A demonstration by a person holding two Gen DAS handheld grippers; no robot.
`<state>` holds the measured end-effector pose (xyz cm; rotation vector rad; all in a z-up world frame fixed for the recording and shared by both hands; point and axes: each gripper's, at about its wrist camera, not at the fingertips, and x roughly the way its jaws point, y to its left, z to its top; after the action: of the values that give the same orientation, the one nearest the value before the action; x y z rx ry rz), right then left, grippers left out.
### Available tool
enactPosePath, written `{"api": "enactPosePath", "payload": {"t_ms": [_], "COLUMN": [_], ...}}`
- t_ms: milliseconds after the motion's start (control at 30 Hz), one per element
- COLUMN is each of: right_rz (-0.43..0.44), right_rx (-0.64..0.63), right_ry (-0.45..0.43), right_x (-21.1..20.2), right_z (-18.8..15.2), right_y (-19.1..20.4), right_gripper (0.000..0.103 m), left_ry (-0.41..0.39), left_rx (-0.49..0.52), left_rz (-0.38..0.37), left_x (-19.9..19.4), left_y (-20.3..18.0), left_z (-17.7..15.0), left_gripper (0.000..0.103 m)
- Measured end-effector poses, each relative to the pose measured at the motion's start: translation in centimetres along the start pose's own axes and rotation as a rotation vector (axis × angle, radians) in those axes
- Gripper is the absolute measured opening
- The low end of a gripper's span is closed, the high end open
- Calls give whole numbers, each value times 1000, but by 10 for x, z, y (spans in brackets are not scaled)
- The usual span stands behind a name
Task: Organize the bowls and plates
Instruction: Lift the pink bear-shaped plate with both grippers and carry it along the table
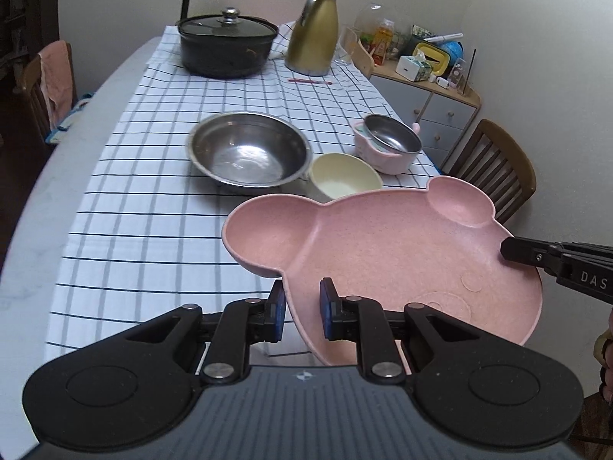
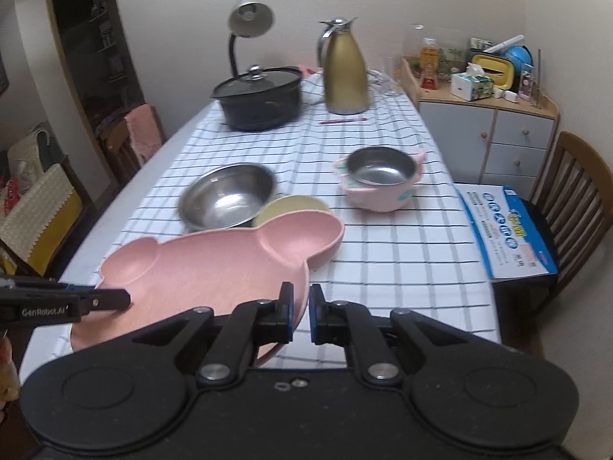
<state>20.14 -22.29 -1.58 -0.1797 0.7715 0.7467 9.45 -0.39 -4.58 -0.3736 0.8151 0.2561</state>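
Observation:
A pink bear-shaped divided plate (image 1: pixel 383 253) is held above the checked tablecloth. My left gripper (image 1: pixel 302 303) is shut on its near rim. My right gripper (image 2: pixel 300 308) is shut on its opposite rim, and its fingers (image 1: pixel 536 253) show at the right of the left wrist view. The plate (image 2: pixel 214 268) also shows in the right wrist view, with the left gripper's fingers (image 2: pixel 99 299) on its left edge. Behind it stand a large steel bowl (image 1: pixel 249 153), a small cream bowl (image 1: pixel 345 176), and a small steel bowl (image 1: pixel 392 136) nested in a pink bowl (image 1: pixel 383 161).
A black lidded pot (image 1: pixel 226 46), a gold thermos jug (image 1: pixel 314 34) and a pink pen (image 1: pixel 310 81) are at the table's far end. A wooden chair (image 2: pixel 567 207) with a blue-white box (image 2: pixel 502 230) stands right. A cluttered cabinet (image 2: pixel 486 130) is beyond.

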Motion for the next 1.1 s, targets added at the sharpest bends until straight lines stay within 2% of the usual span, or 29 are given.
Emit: {"api": "enactPosePath", "payload": {"t_ms": [300,567,800,1100], "right_rz": [44,47,33,25], "right_rx": [-36,-77,-89,-88], "right_ry": [16,57,80,86], "right_x": [1,18,39,60], "right_z": [-24,-50,-73,-96], "right_y": [79,132,154,161], "right_gripper": [10,10,11,11], "left_ry": [-34,-32,-22,-5], "left_rx": [30,47,67,81], "left_rz": [47,90,113,111], "left_x": [-40,-46,-25,-7], "left_y": [68,109,129,142], "left_z": [-21,-43,-62,-76], "left_gripper": [17,17,17,17]}}
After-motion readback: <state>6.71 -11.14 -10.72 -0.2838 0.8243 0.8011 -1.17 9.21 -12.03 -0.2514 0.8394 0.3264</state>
